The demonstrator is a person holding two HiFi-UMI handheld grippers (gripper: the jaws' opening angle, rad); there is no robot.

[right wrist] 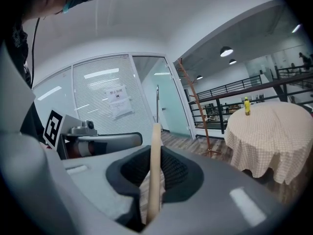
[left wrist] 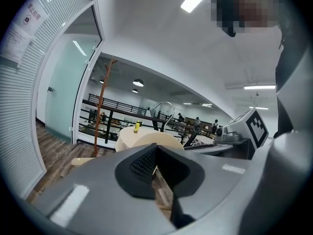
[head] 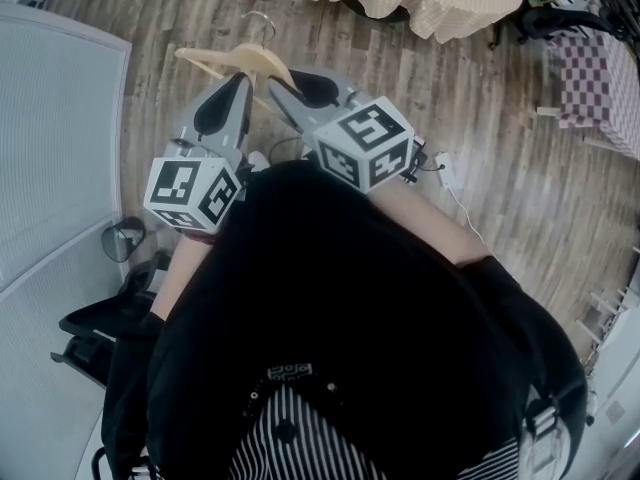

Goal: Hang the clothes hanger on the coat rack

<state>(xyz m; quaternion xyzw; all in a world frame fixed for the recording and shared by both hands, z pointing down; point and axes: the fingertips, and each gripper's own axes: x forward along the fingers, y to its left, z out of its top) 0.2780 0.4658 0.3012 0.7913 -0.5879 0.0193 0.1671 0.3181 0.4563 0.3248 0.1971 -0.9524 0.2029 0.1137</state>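
hanger [head: 240, 60] of pale wood is up in the air in front of the person, over the wood floor [head: 480, 168]. its wire hook [left wrist: 165, 103] sticks out on the far side. the left tongs [left wrist: 152, 164] are shut tight on one part of it, and the right tongs [right wrist: 155, 158] pinch another part. the coat rack [left wrist: 101, 106] stands well apart, by the glass wall. the person should carry the hanger steady, lift the hook over a branch, and let go only once it hangs.
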